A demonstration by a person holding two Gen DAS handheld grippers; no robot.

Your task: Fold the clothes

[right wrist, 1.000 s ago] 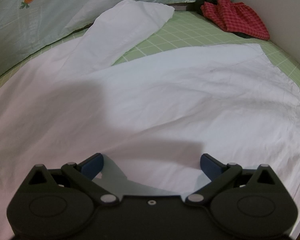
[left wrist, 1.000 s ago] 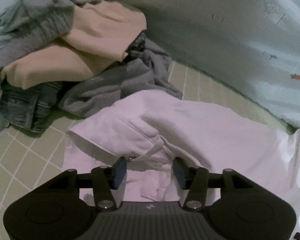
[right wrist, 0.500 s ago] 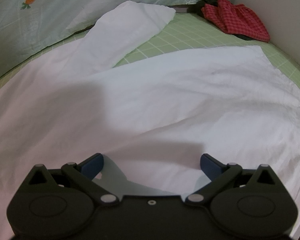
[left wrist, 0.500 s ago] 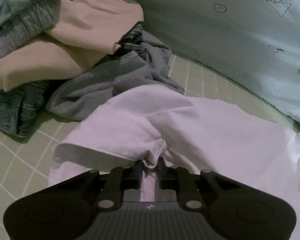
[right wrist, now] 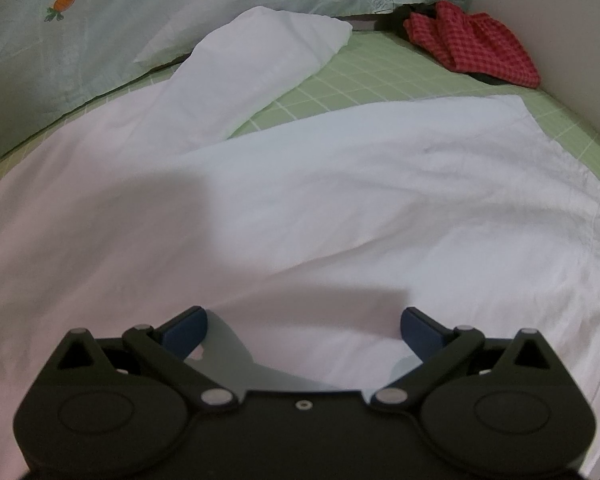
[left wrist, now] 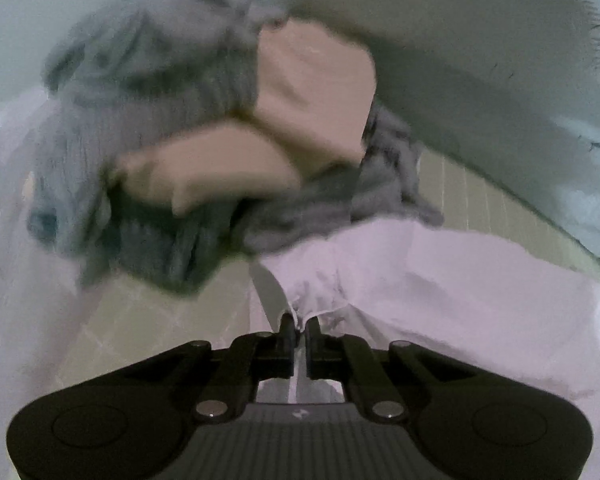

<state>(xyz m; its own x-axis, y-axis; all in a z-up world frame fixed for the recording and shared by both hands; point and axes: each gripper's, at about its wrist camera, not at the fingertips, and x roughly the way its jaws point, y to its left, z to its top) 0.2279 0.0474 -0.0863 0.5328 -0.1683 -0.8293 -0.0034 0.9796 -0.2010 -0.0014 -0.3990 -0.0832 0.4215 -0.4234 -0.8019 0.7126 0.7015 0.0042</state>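
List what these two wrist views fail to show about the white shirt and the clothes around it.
- Left wrist view: clothes pile smeared by motion blur; garment types unclear.
- Left wrist view: white shirt, part pinched in the left gripper hidden by its jaws.
- Right wrist view: shirt's near edge hidden behind the right gripper.
- Right wrist view: red checked cloth bunched; type unclear.

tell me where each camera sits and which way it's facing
Left wrist: on the left gripper, angled down along its jaws, shut on a fold of the white cotton shirt; blurred pile of grey, tan and denim clothes beyond.
Right wrist: on the right gripper, angled down over the shirt, jaws open; red checked cloth far right.
Shared: the shirt, the green grid mat, and the pale carrot-print fabric.
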